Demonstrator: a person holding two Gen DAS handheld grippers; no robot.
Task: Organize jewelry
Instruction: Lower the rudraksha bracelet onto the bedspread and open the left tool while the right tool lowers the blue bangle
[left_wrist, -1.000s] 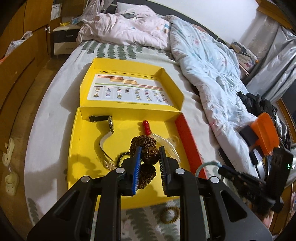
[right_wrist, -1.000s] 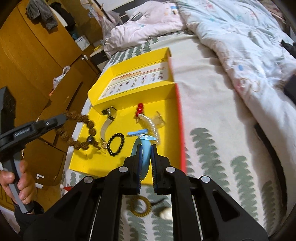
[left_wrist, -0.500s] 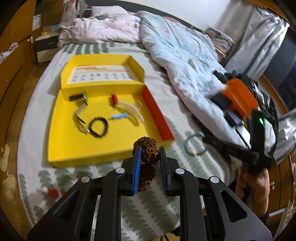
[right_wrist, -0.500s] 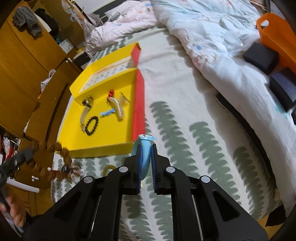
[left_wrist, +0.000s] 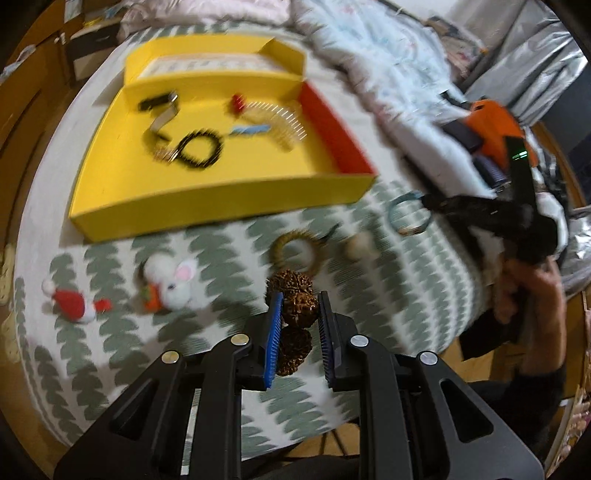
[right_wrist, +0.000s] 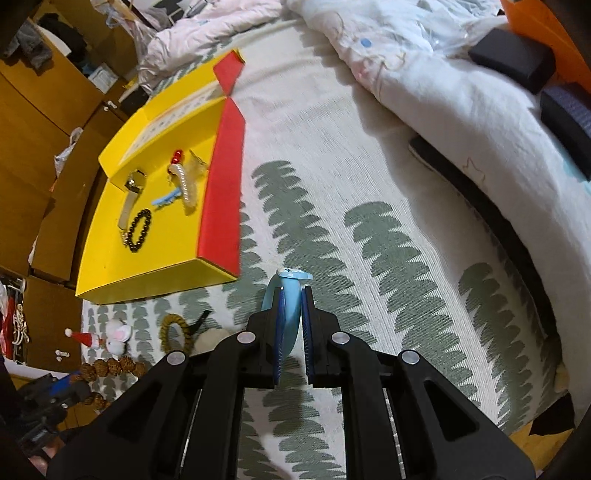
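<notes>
My left gripper (left_wrist: 297, 306) is shut on a brown rough-bead bracelet (left_wrist: 295, 301) and holds it above the leaf-patterned bedsheet, in front of the yellow box (left_wrist: 229, 201). My right gripper (right_wrist: 291, 295) is shut on a light blue bangle (right_wrist: 286, 314) and holds it over the sheet, right of the yellow box (right_wrist: 155, 277). The box holds a black bead bracelet (left_wrist: 199, 149), a watch (left_wrist: 160, 110), a blue clip (left_wrist: 251, 129), a pearl strand (left_wrist: 275, 118) and a red bead (left_wrist: 238, 102). The left gripper with the brown beads (right_wrist: 110, 369) shows at lower left in the right wrist view.
On the sheet before the box lie a tan bead ring (left_wrist: 295, 251), a white plush mouse tie (left_wrist: 171, 284), a small Santa hat clip (left_wrist: 75, 302) and a pale ball (left_wrist: 358, 245). A rumpled quilt (right_wrist: 424, 74) fills the right. Wooden cabinets (right_wrist: 44, 96) stand left.
Both grippers have pulled back from the yellow box toward the bed's near edge, each still holding its piece. The box now lies farther away in both views.
</notes>
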